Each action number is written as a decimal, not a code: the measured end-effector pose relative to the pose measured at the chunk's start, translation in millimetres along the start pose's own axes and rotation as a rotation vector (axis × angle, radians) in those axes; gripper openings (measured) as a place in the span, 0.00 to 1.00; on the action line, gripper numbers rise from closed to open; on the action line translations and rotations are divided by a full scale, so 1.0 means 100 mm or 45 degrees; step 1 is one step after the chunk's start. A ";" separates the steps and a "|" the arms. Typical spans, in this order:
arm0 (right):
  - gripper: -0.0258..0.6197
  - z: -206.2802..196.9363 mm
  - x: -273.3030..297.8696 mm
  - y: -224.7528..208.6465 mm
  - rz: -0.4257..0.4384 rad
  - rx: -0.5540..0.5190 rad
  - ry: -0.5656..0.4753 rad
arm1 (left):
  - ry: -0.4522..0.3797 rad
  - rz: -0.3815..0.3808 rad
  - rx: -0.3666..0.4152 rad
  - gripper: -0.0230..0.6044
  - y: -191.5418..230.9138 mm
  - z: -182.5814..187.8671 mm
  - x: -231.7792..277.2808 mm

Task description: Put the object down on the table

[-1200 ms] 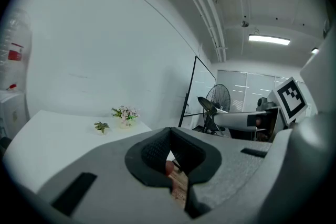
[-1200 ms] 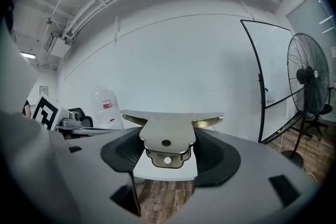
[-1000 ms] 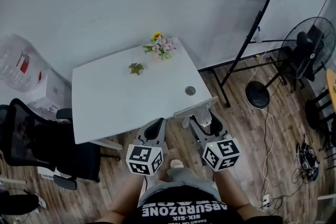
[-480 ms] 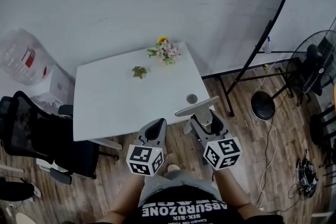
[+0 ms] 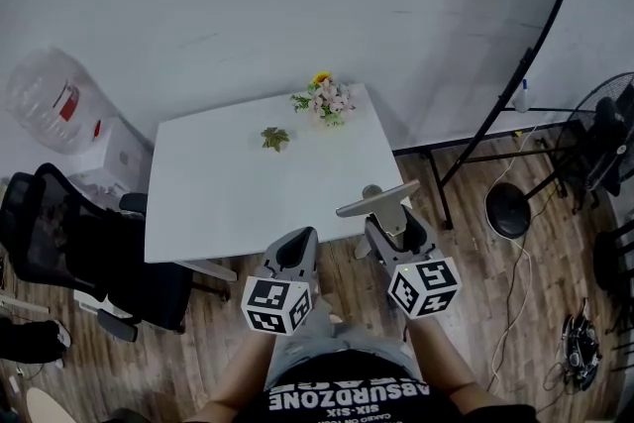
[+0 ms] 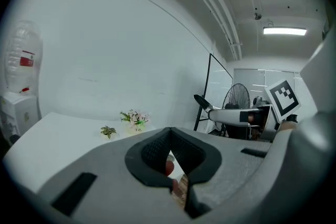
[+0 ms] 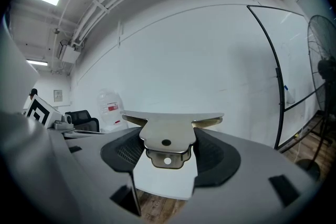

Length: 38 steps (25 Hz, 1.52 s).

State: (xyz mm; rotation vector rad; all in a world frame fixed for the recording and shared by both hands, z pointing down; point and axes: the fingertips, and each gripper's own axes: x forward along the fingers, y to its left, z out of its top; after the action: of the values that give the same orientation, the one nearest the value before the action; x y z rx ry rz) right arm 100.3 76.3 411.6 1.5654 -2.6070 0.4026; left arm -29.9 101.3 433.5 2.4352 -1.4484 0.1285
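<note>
Right now the flat metal tool (image 5: 376, 201) is not on the white table (image 5: 228, 203). It is held in the right gripper (image 5: 386, 218), which is closed on it. In the right gripper view the right gripper (image 7: 167, 152) pinches the narrow tab of the flat metal tool (image 7: 168, 131) between its dark pads. The tab has two small holes, and the wide flat part lies level above the jaws and reaches past them on both sides.

From the head view, the tool appears at the near right corner of the table, at the far end of the gripper. I cannot tell how high it is over the table edge.

The left gripper (image 5: 294, 248) is at the near edge of the table, left of the right one and near it. In the left gripper view the left gripper (image 6: 170, 162) has its jaws almost together, with only a thin slit between them and nothing in it.

At the far edge of the table stands a small bunch of flowers (image 5: 327, 99), and a small green sprig (image 5: 274, 138) lies near it. A black office chair (image 5: 59, 253) is at the left side of the table.
</note>
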 end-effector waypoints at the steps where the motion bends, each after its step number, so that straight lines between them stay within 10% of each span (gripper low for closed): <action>1: 0.48 0.00 0.03 -0.01 0.002 0.005 0.001 | 0.003 0.002 -0.001 0.04 0.02 0.00 0.02; 38: 0.48 0.42 1.65 -0.70 -0.056 0.026 0.023 | 0.077 -0.065 0.012 0.04 0.99 0.49 1.55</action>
State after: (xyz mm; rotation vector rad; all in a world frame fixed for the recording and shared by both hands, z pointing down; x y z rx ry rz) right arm 85.7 -107.3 416.2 1.6146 -2.5576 0.4392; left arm -44.5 -87.9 443.6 2.4514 -1.3624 0.1962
